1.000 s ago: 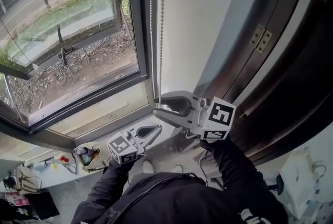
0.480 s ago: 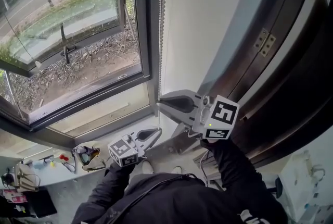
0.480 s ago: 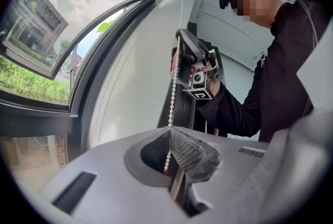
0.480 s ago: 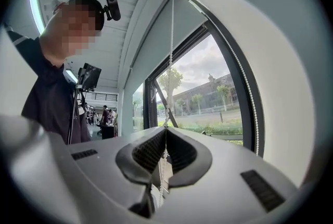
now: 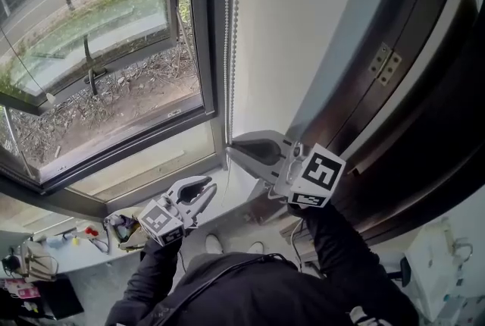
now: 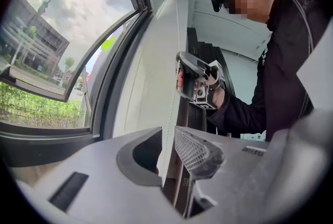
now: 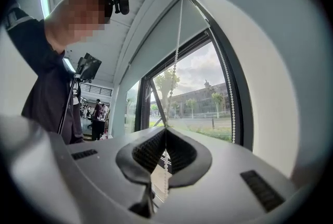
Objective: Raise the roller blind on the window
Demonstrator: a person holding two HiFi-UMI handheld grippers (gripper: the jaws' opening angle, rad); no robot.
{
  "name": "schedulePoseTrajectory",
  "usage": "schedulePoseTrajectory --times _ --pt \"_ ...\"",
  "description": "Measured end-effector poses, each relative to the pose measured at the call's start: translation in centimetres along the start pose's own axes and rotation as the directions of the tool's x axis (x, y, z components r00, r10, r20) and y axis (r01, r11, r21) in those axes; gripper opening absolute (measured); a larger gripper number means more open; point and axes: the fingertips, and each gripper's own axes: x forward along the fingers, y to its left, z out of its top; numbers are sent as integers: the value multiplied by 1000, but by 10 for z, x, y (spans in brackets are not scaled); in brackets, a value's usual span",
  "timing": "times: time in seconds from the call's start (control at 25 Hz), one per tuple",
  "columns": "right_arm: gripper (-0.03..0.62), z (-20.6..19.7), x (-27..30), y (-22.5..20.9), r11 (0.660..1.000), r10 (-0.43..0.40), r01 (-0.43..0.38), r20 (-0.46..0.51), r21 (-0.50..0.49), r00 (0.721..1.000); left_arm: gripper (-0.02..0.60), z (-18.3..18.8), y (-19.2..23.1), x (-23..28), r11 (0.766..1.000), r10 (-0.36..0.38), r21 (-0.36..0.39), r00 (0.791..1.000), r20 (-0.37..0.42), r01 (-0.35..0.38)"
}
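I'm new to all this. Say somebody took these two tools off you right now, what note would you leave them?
Right gripper: shut on the bead chain beside the window.
Left gripper: jaws have just been opening, gripping nothing, below the right one.
Blind: covers only the window's top.
Left to do: probably regrip with the left, keep pulling.

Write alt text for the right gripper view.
The right gripper is clamped shut on a white bead chain that runs up past a partly lowered grey roller blind on a window. The person holding it stands at left, wearing a head camera.
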Motion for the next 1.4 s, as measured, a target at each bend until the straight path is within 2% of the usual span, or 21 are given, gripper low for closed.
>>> schedulePoseTrajectory --times 0.16,0.28,0.44,0.64,0.76,0.88,1.16,1.32,1.4 --pt "9 -6 1 1 1000 -8 8 -13 -13 1000 67 15 7 -2 1000 23 14 1000 12 -23" --pt "9 -34 5 2 1000 -7 7 -71 1 997 67 19 5 0 1000 18 18 1000 18 -18" --pt "9 -101 8 4 997 -4 17 -176 73 984 67 14 0 4 1000 8 19 1000 4 -8" --pt "8 -202 2 16 991 14 31 -329 132 944 67 9 2 4 1000 12 22 1000 -5 -12" --pt "8 -246 -6 26 989 14 45 -402 138 916 67 7 1 4 1000 10 24 1000 -13 -10" --pt "8 -263 -7 35 989 26 38 -419 144 908 67 6 -1 4 1000 7 28 1000 -20 -7" --pt "8 -272 -1 52 985 62 15 -432 173 900 67 2 -7 3 1000 4 25 1000 -23 -3" --pt "8 -307 -7 70 978 106 -4 -487 206 867 67 1 -10 3 1000 -2 19 1000 -29 2" --pt "8 -319 -11 73 972 114 6 -497 233 861 67 0 -12 2 1000 -2 19 1000 -30 2"
